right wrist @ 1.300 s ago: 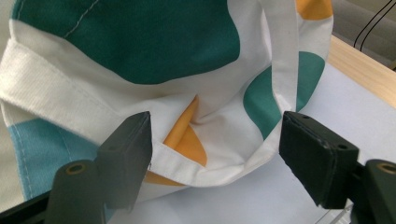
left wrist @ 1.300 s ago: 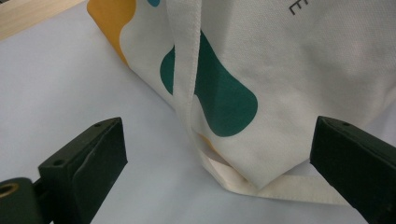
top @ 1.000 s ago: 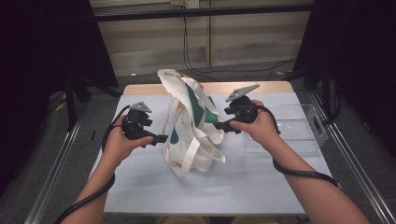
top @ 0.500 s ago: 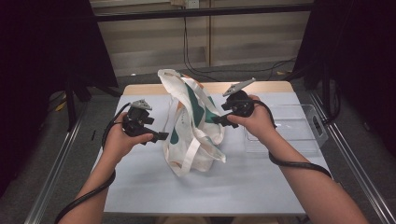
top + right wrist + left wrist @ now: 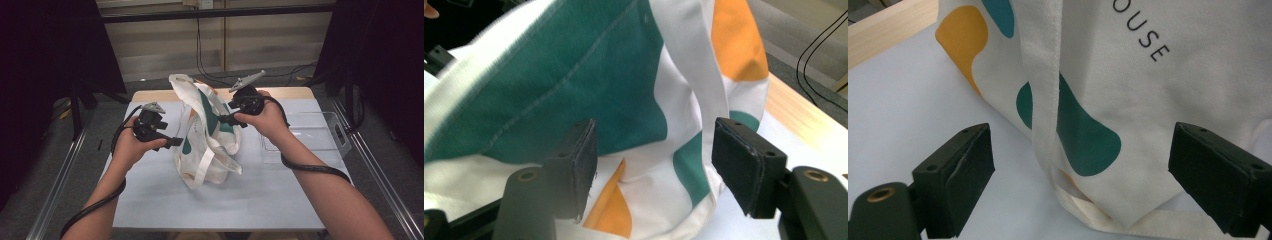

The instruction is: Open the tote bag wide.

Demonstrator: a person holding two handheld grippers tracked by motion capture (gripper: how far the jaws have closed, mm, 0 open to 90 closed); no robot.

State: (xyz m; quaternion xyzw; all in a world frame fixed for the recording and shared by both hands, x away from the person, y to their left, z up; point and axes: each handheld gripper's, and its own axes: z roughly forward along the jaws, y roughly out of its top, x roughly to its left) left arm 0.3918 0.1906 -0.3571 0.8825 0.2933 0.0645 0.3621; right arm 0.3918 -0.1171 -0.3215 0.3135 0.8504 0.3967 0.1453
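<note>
**Ana:** Tote bag [image 5: 205,135] first: where does it sit, and which way does it run?

**Ben:** It stands slumped in the middle of the desk [image 5: 260,200], between the two hands. Its long axis runs from the near edge of the desk towards the far edge: the bottom corner lies nearest the person, and the open mouth with the strap loops is raised at the far end, tipped up and away.

**Ana:** And the left hand-held gripper [image 5: 175,142]?

**Ben:** Just left of the bag's middle, pointing level at its side panel. In the left gripper view the jaws stand wide, with a strap [image 5: 1044,100] and the printed cloth between them, but the pads do not press on it. They have just been easing inward a little.

**Ana:** The right hand-held gripper [image 5: 222,119]?

**Ben:** On the bag's right, up near the mouth, aimed leftward into the fabric. In the right gripper view the jaws [image 5: 654,170] are partly apart, straddling a fold by the rim; they have just been closing, yet no pad grips the cloth that I can see.

**Ana:** Which is nearer a hold?

**Ben:** I judge the right, since it is at the rim. A clear tray [image 5: 310,137] lies right of the bag, well apart.
</note>
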